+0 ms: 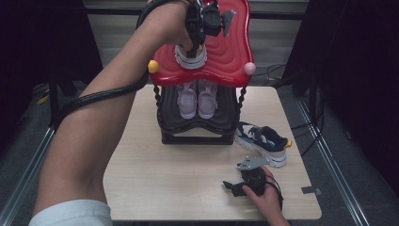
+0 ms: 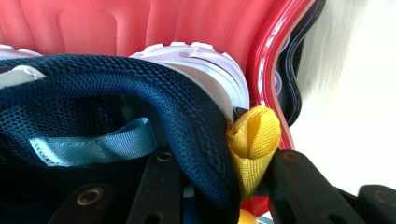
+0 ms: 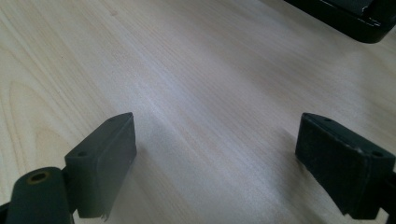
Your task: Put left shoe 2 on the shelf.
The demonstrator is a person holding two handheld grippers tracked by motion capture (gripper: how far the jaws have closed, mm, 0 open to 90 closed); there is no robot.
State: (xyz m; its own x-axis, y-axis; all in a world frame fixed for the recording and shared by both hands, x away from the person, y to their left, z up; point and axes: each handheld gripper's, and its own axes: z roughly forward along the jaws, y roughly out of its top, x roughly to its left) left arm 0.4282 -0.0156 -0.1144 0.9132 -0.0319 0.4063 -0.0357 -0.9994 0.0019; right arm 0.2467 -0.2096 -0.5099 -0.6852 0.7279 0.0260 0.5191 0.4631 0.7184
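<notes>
- While your left gripper (image 1: 194, 41) reaches over the glossy red wavy plastic top shelf (image 1: 226, 56) of the shoe rack, its jaws pinch the heel collar of a navy mesh sneaker with a white ridged sole (image 1: 190, 57); the left gripper view has one jaw inside the collar and the other outside by the yellow webbing heel loop (image 2: 254, 140).
- That heel hold looks chosen so the sneaker hangs sole-first and you can settle it flat on the shelf; it sits at the shelf's front left, near the yellow ball knob (image 1: 153, 66).
- Your right gripper (image 1: 234, 186) rests low on the pale wood-grain table (image 1: 188, 174), jaws spread wide with nothing between them, likely parked out of the way.
- Matching navy-and-white sneaker (image 1: 263, 141) lies on the table beside the rack's black base, near that right gripper, probably next to go up.
- Pair of pale lilac sneakers (image 1: 196, 100) already fills the black lower shelf, toes facing you.
</notes>
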